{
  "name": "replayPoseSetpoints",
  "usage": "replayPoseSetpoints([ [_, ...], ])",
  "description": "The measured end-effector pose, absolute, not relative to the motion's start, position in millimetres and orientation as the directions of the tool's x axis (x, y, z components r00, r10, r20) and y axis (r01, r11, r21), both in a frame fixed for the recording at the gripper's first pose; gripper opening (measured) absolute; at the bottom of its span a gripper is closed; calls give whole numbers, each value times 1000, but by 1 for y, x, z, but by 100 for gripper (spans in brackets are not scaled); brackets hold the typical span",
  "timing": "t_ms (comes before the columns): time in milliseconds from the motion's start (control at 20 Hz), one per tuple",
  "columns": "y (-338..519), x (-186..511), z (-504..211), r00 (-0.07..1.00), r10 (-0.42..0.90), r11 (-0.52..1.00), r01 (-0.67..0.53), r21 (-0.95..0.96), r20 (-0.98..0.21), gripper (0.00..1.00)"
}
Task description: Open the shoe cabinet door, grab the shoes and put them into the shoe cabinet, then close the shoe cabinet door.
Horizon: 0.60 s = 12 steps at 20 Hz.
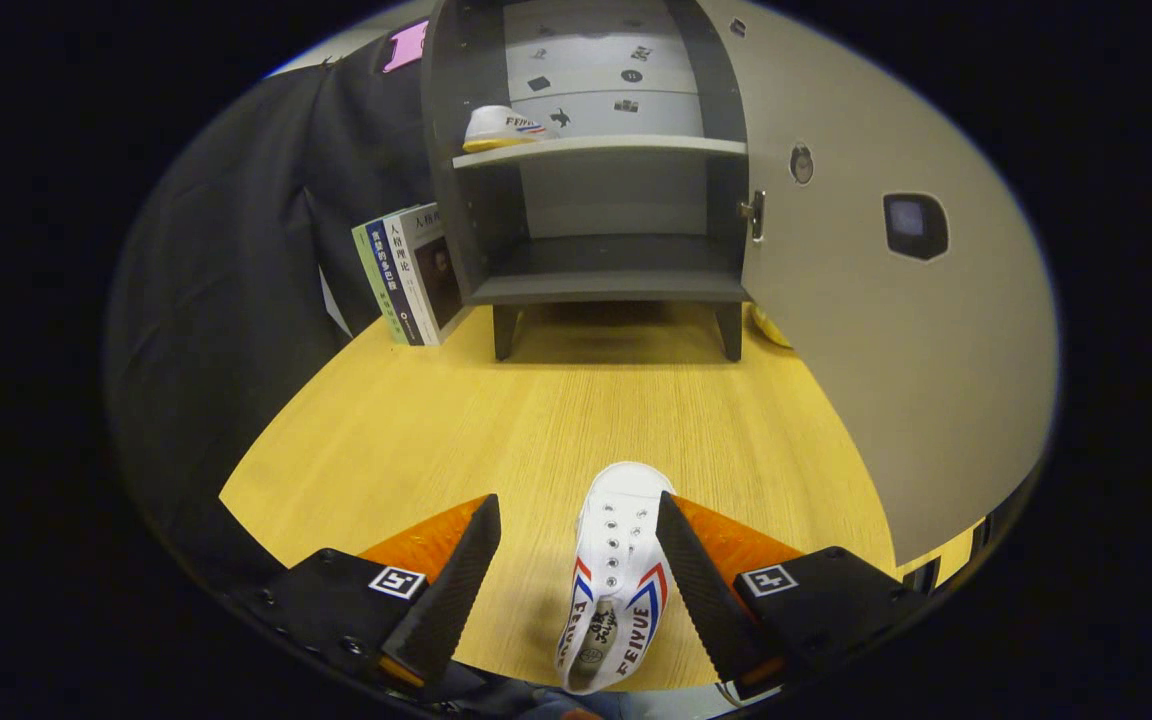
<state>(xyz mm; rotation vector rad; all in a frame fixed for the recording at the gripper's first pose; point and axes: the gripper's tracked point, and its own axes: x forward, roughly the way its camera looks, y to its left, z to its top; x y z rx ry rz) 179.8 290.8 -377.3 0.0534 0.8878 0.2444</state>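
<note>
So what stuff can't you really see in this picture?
- The yellow thing beside the shoe cabinet: the open cabinet door covers most of it.
- The shoe on the shelf: its heel is behind the cabinet's side wall.
- The white shoe between the open tongs: the right finger covers part of its side; whether it touches is unclear.

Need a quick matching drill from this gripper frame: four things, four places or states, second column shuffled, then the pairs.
Things:
1. white shoe
2. second shoe
3. cabinet door
4. books

Places or states:
A. swung open, beside the cabinet
B. on the tabletop between the fingers of the open gripper
C. standing upright against the cabinet's outer side
D. on the upper shelf

Pairs: 1-B, 2-D, 3-A, 4-C
</note>
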Motion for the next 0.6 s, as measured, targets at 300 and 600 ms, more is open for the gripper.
replayPoseSetpoints([
  [300, 293, 165, -422, 488, 230, 970, -186, 157, -842, 98],
  [600, 309, 150, -444, 389, 280, 956, -198, 218, -878, 97],
])
